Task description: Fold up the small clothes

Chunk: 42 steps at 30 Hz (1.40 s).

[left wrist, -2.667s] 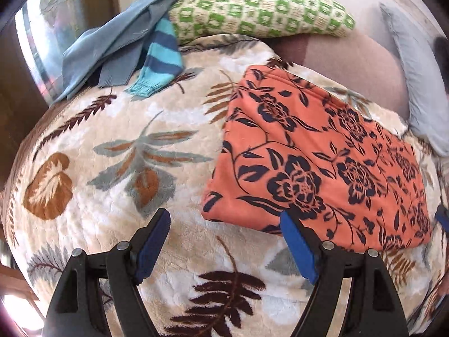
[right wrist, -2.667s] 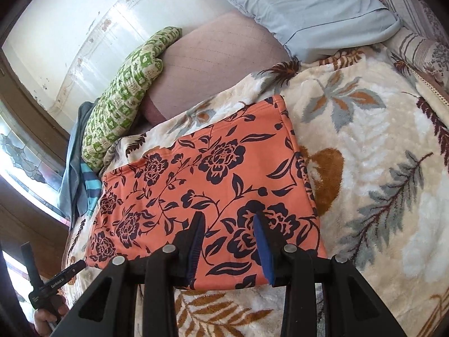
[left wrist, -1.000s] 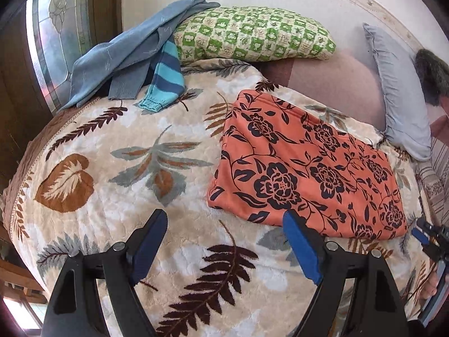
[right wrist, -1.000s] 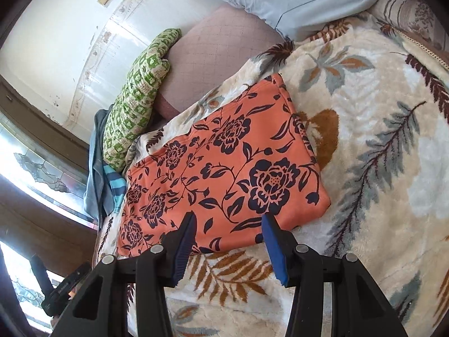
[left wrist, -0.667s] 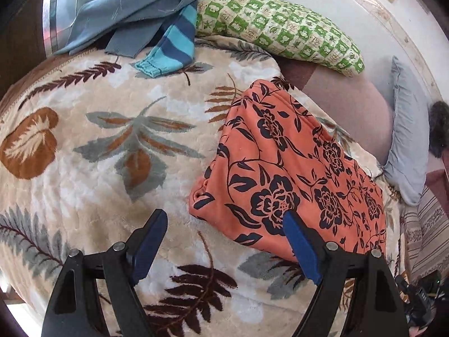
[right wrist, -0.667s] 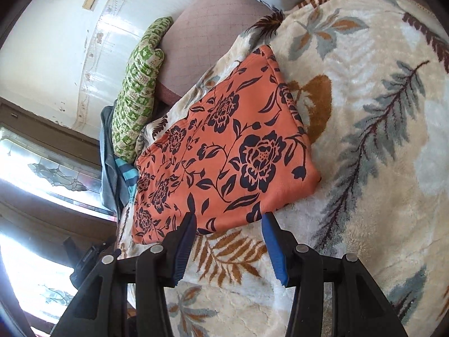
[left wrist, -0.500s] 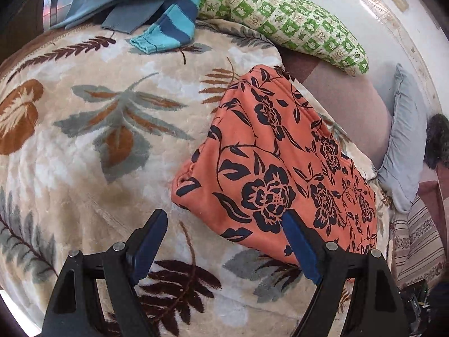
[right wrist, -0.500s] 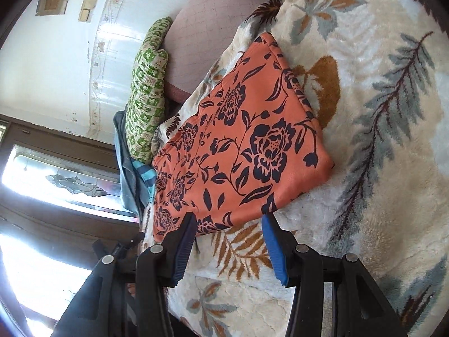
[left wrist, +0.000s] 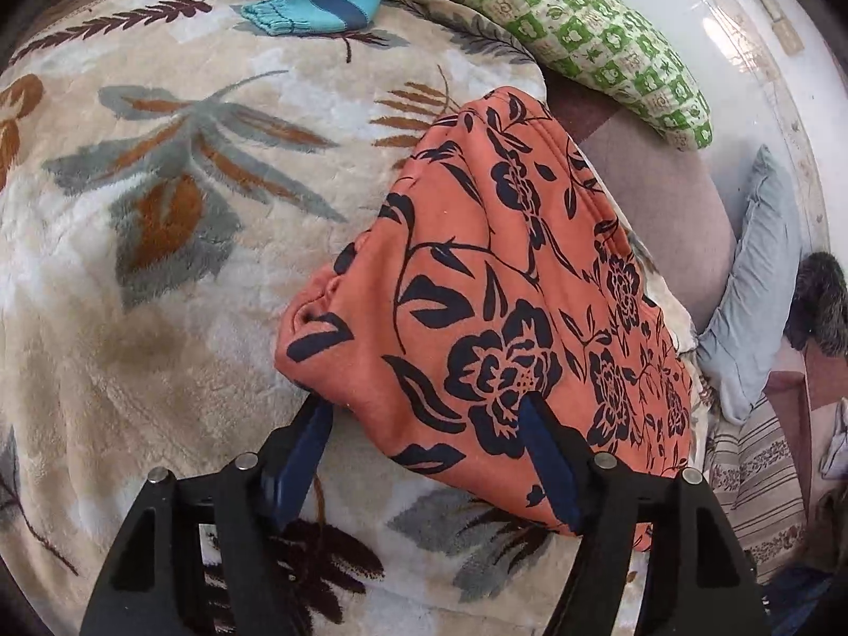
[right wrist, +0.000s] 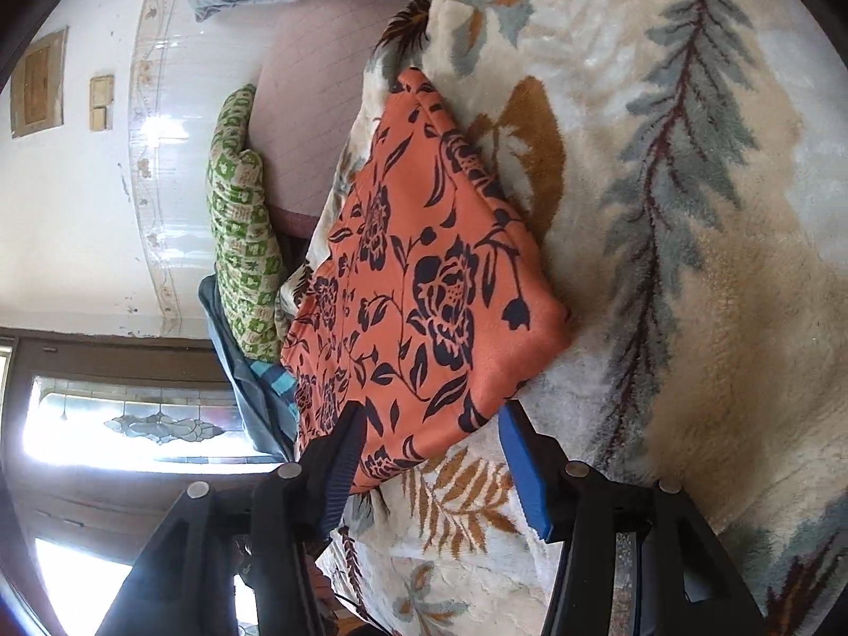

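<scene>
An orange garment with dark blue flowers (left wrist: 503,275) lies folded flat on a cream blanket with a leaf pattern (left wrist: 132,328). My left gripper (left wrist: 424,405) straddles its near left corner. One blue pad touches the cloth's edge and the other rests over the fabric, and the jaws are closing without pinching. In the right wrist view the same garment (right wrist: 424,275) has its near right corner between the fingers of my right gripper (right wrist: 430,413). Those jaws are opening, and the cloth sits loosely between them.
A green patterned pillow (left wrist: 583,37) and a blue striped garment (left wrist: 318,5) lie at the blanket's far edge. A grey-blue pillow (left wrist: 758,286) and a pink cushion (left wrist: 652,180) sit to the right. A bright window (right wrist: 148,424) shows at the left of the right wrist view.
Both grippers sank toward the garment and rolled, so its near corners now sit between their fingers. The left jaws narrowed and the right jaws widened a little.
</scene>
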Each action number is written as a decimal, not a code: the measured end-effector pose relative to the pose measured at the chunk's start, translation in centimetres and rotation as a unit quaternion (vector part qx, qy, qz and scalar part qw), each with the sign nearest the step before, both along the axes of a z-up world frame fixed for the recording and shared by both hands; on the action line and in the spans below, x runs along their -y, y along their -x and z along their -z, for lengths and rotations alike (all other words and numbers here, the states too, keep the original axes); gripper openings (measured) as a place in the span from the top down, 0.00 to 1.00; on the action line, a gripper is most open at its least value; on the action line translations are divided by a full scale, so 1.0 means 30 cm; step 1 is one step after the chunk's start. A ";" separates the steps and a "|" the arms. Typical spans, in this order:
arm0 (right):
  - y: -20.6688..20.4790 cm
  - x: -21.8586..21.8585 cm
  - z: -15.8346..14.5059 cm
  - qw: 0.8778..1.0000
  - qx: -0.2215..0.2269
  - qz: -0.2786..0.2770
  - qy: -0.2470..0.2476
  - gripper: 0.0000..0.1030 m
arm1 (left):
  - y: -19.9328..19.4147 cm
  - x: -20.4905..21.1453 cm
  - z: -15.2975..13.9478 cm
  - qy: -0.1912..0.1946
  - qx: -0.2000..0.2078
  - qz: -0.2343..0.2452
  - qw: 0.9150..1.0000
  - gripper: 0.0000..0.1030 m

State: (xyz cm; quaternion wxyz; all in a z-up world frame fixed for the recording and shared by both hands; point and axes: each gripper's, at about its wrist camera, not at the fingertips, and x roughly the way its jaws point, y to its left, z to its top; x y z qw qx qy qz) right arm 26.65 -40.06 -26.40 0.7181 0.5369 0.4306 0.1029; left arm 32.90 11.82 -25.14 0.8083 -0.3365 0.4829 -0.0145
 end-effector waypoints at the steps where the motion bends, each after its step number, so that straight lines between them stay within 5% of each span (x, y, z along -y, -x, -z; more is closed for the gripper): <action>1: -0.009 0.001 0.007 1.000 -0.006 0.004 0.008 0.44 | -0.008 -0.006 0.000 0.002 0.001 -0.003 1.000 0.29; 10: -0.097 -0.012 0.050 0.998 -0.023 0.042 0.051 0.41 | -0.067 -0.014 0.016 0.028 0.005 -0.030 0.999 0.25; 13: -0.106 -0.018 0.047 0.997 -0.005 0.054 0.057 0.40 | -0.076 -0.005 0.014 0.019 0.016 -0.033 0.999 0.42; 15: -0.117 -0.025 0.033 0.995 -0.001 0.055 0.081 0.52 | -0.074 -0.010 0.020 0.012 0.018 -0.029 0.999 0.57; 16: -0.124 -0.026 0.030 0.994 -0.001 0.053 0.094 0.74 | -0.075 -0.010 0.023 0.009 0.019 -0.025 0.999 0.61; 25: -0.148 -0.024 0.061 0.996 -0.008 0.053 0.073 0.72 | -0.085 -0.005 0.036 0.004 0.023 -0.030 0.999 0.60; 27: -0.150 -0.046 0.033 0.993 0.004 0.041 0.114 0.74 | -0.086 -0.002 0.030 -0.002 0.029 -0.021 0.999 0.79; 29: -0.143 -0.061 -0.003 0.990 0.025 0.035 0.132 0.78 | -0.081 -0.005 0.016 -0.005 0.037 -0.016 0.999 0.84; 42: 0.085 -0.171 -0.232 0.955 0.117 0.019 0.273 0.83 | 0.144 -0.035 -0.198 -0.034 0.092 0.031 0.995 0.89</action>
